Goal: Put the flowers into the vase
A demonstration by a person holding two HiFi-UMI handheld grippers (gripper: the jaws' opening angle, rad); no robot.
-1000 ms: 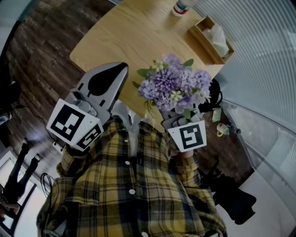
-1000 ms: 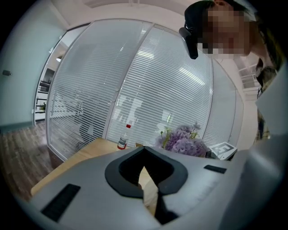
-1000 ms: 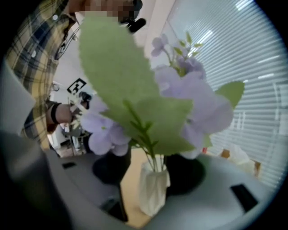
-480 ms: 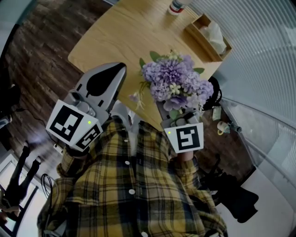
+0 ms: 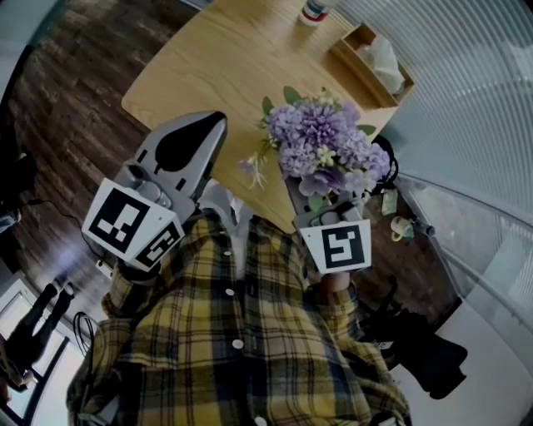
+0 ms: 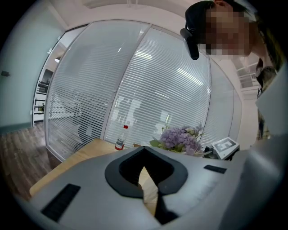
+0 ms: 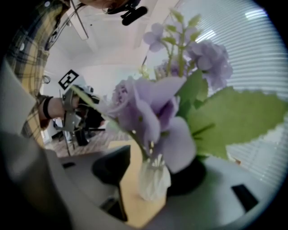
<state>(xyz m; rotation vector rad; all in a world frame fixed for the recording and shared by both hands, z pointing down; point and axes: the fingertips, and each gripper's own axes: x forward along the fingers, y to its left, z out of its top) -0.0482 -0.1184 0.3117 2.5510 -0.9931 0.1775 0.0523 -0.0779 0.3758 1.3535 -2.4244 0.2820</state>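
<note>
A bunch of purple flowers (image 5: 323,152) with green leaves stands up out of my right gripper (image 5: 315,208), over the near edge of the wooden table (image 5: 225,58). In the right gripper view the blooms (image 7: 148,112) rise from a white ribbed base (image 7: 153,180) between the wide-set jaws of the right gripper (image 7: 150,176). Whether that base is a wrap or a small vase I cannot tell. My left gripper (image 5: 215,125) hangs to the left of the flowers, shut and empty. In the left gripper view its tips (image 6: 144,149) meet, and the flowers (image 6: 180,138) show beyond them.
A bottle with a red cap (image 5: 315,10) and a wooden box holding white tissue (image 5: 376,60) stand at the table's far side. Slatted glass walls (image 6: 148,90) curve behind the table. Dark wood floor (image 5: 75,100) lies to its left.
The bunch and my right gripper have shifted a little to the right, with the blooms swinging toward the table's right edge. The left gripper has stayed put.
</note>
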